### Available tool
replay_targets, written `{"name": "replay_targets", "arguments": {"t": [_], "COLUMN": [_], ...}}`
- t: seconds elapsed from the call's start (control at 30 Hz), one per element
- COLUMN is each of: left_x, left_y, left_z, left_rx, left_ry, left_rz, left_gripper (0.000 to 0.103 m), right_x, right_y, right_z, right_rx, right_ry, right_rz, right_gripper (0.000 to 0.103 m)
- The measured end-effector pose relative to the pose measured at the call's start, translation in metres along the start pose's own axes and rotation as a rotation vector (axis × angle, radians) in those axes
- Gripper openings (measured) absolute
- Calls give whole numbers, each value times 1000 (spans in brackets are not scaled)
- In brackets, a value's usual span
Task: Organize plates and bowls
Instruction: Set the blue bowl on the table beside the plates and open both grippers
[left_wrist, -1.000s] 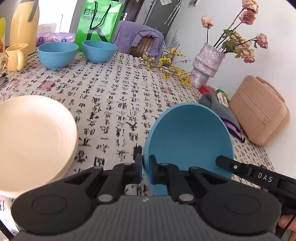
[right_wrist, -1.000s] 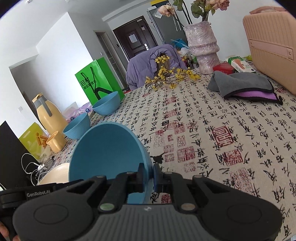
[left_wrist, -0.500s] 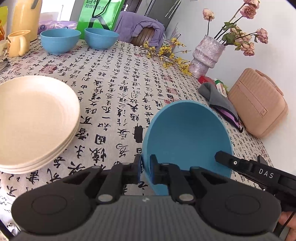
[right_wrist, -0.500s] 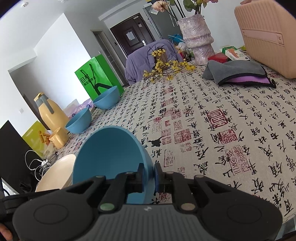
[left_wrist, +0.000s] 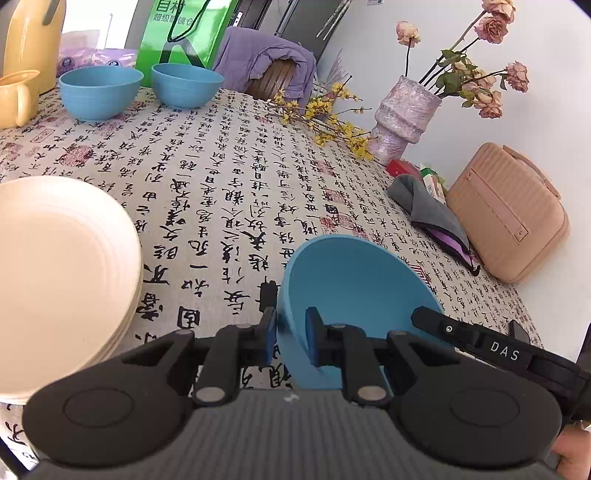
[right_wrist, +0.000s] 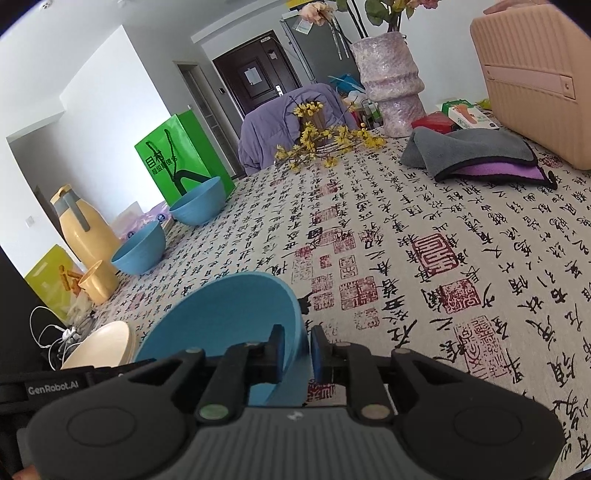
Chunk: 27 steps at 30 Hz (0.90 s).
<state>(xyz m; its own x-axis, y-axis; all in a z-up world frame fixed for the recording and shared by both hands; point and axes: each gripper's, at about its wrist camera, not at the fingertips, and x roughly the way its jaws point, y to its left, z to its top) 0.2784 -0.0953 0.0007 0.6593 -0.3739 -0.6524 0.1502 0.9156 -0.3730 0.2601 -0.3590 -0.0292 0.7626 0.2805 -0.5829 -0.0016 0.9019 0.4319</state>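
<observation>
A blue bowl (left_wrist: 354, 284) sits slightly tilted on the patterned tablecloth, near the front edge. My left gripper (left_wrist: 291, 332) straddles its left rim. Its jaws are opening, and there is a gap between the blue pads and the bowl wall. My right gripper (right_wrist: 298, 345) straddles the opposite rim of the same bowl (right_wrist: 221, 317), and its jaws are opening too, clear of the wall. A stack of cream plates (left_wrist: 55, 266) lies just left of the bowl. Two more blue bowls (left_wrist: 99, 90) (left_wrist: 186, 83) stand at the far side of the table.
A lilac vase (left_wrist: 402, 118) with roses, yellow blossom twigs (left_wrist: 325, 122), folded grey and purple cloths (left_wrist: 432, 210) and a pink case (left_wrist: 506, 214) fill the right side. A yellow jug (right_wrist: 85, 225) and mug (right_wrist: 98, 284) stand far left, with a green bag (left_wrist: 184, 33) behind the bowls.
Both grippers' jaws have parted from the bowl's rim. The bowl has come down from a steep tilt and lies flatter on the cloth.
</observation>
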Motion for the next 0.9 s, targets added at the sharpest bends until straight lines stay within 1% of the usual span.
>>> {"name": "replay_targets", "arguments": {"t": [0.03,0.1,0.13,0.17,0.2,0.23,0.27,0.3,0.33,0.37,0.4,0.47,0.5,0.57,0.6,0.63,0.73,0.83,0.9], "left_x": [-1,-7,-12,-20,-26,-35,-44,-53,-60,-69,-78,-93,-102,-120,-131,-140,-162,-179,-186], "left_y": [0,-1,-1,-1,0,1,2,4,6,7,9,13,15,22,27,30,41,53,60], "left_z": [0,-1,-1,-3,-4,-6,-9,-13,-18,-25,-31,-44,-51,-63,-71,-77,-96,-112,-118], "left_rx": [9,37,54,73,87,104,126,143,158,183,207,242,255,274,279,282,290,306,311], "left_ry": [-7,-39,-59,-86,-110,-140,-175,-206,-234,-265,-288,-326,-341,-366,-383,-400,-441,-459,-469], "left_rz": [-1,5,10,16,22,25,28,36,48,69,92,150,178,224,243,260,316,314,310], "left_gripper": [19,28,36,41,42,47,54,58,64,66,68,78,79,83,85,89,91,95,99], "right_x": [0,-1,-3,-6,-10,-16,-22,-30,-37,-45,-53,-68,-77,-91,-98,-105,-114,-114,-113], "right_y": [0,1,2,3,5,9,13,18,23,28,34,46,52,65,71,79,99,114,123], "right_z": [0,1,2,3,4,4,4,3,1,-2,-6,-17,-25,-41,-51,-61,-89,-112,-125], "right_rx": [-1,-7,-10,-15,-28,-54,-87,-126,-156,-183,-215,-275,-307,-358,-379,-402,-447,-453,-449], "right_ry": [0,-6,-9,-15,-24,-42,-63,-89,-116,-145,-174,-221,-248,-288,-302,-310,-309,-283,-270], "right_rz": [-3,-11,-15,-16,-20,-31,-43,-56,-70,-82,-94,-110,-109,-89,-72,-51,-1,19,28], "right_gripper": [17,17,17,18,19,21,29,33,41,45,45,47,48,58,60,61,62,68,72]}}
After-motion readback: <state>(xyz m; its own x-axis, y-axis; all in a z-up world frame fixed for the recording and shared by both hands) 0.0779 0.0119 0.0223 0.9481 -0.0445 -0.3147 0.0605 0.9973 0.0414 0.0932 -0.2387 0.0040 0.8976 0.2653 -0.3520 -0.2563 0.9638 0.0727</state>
